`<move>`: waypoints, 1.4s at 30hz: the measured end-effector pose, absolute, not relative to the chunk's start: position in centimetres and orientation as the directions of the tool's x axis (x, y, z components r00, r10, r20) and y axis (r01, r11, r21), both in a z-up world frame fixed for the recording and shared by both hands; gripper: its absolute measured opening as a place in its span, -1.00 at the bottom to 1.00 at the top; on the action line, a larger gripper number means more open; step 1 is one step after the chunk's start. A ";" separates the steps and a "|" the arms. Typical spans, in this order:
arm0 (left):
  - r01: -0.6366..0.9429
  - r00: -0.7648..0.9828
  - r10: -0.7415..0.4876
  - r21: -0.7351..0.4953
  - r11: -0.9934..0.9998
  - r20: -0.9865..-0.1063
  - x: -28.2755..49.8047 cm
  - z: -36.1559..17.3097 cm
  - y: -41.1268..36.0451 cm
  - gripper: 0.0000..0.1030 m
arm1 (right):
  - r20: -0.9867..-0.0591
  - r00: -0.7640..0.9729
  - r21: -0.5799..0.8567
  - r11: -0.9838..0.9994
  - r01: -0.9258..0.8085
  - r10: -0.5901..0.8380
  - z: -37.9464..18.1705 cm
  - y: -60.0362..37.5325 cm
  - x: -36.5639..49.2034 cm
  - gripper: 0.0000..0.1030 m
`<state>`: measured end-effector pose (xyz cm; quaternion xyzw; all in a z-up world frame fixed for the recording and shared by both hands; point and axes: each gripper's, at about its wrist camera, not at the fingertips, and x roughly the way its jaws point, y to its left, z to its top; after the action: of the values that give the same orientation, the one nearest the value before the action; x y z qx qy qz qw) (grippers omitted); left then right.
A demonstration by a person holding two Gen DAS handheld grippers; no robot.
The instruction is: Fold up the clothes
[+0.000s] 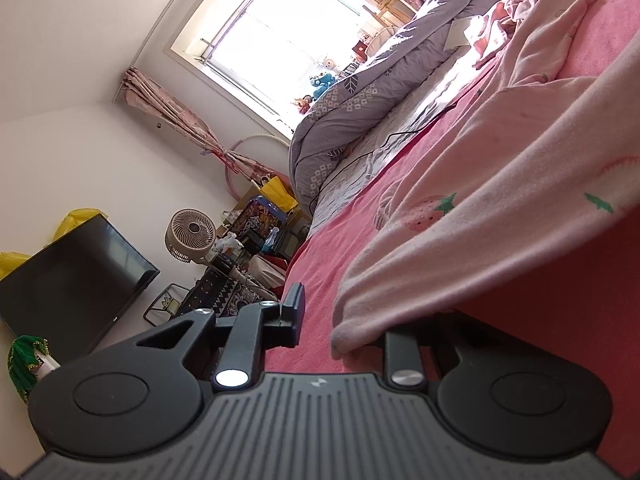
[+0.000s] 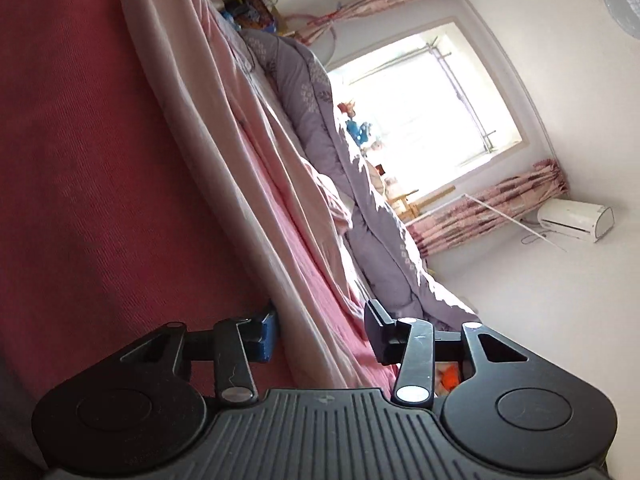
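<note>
Fabric fills most of what I see: a pale pink garment (image 1: 492, 184), soft and slightly fuzzy, printed with a strawberry (image 1: 430, 214) and small green leaf marks, lies spread over the red bedspread (image 1: 360, 248), whose weave looks ribbed and coarse. No brand name or readable writing shows anywhere; the only mark is a small pale emblem moulded into the ribbed grey body behind my fingers. My left gripper (image 1: 336, 326) sits low at the near hem of the garment: one black finger stands clear of the cloth, the other is hidden under the rolled edge, so the hem lies across that side, and I cannot tell whether anything is pinched. My right gripper (image 2: 320, 336) has its jaws apart, with a long folded edge of the same pink garment (image 2: 240, 184) running between them; the blue-padded finger (image 2: 269, 334) sits just beside the cloth, and the other finger stands off from it, so the pads do not press on it. Behind the garment lies a puffy lavender duvet (image 1: 360, 100) with white diamond and leaf prints, a thin black cable (image 1: 384, 140) trailing along the sheet. By the bright window (image 1: 280, 28) hang gathered floral curtains (image 1: 176, 116). Off the bed I see a round beige fan (image 1: 190, 236), a glossy black television (image 1: 72, 276), and a white air conditioner (image 2: 576, 220) on the wall.
</note>
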<state>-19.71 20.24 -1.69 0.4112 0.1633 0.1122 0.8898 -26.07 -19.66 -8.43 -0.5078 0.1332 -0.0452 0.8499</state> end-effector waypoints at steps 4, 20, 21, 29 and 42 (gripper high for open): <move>-0.072 0.918 0.344 0.769 0.635 -0.199 -19.2 -1.6 20.2 -0.38 | -0.209 0.915 -0.894 0.446 -0.036 -0.345 -9.5 -23.5 -24.2 -0.55; 0.021 0.933 0.282 0.817 0.576 -0.222 -21.0 -0.3 20.2 -0.33 | -0.064 0.898 -0.881 0.448 0.154 -0.435 -7.3 -31.4 -24.0 -0.89; 0.067 0.928 0.271 0.828 0.556 -0.257 -21.7 -1.5 20.1 -0.33 | -0.108 0.892 -0.882 0.457 0.118 -0.439 -8.5 -31.4 -24.9 -0.89; 0.182 0.916 0.213 0.827 0.533 -0.339 -23.6 -3.3 19.8 -0.29 | -0.282 0.865 -0.827 0.562 0.001 -0.416 -10.3 -31.3 -29.3 -0.89; 0.060 0.841 0.422 0.832 0.551 -0.340 -25.8 -3.2 25.7 0.62 | -0.565 0.824 -0.379 0.898 -0.223 -0.033 -3.2 -33.1 -31.1 0.25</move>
<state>-25.79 25.66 -3.16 0.4613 0.2611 0.1074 0.8411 -31.06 -33.10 -3.23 -0.2199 0.2918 0.0512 0.9294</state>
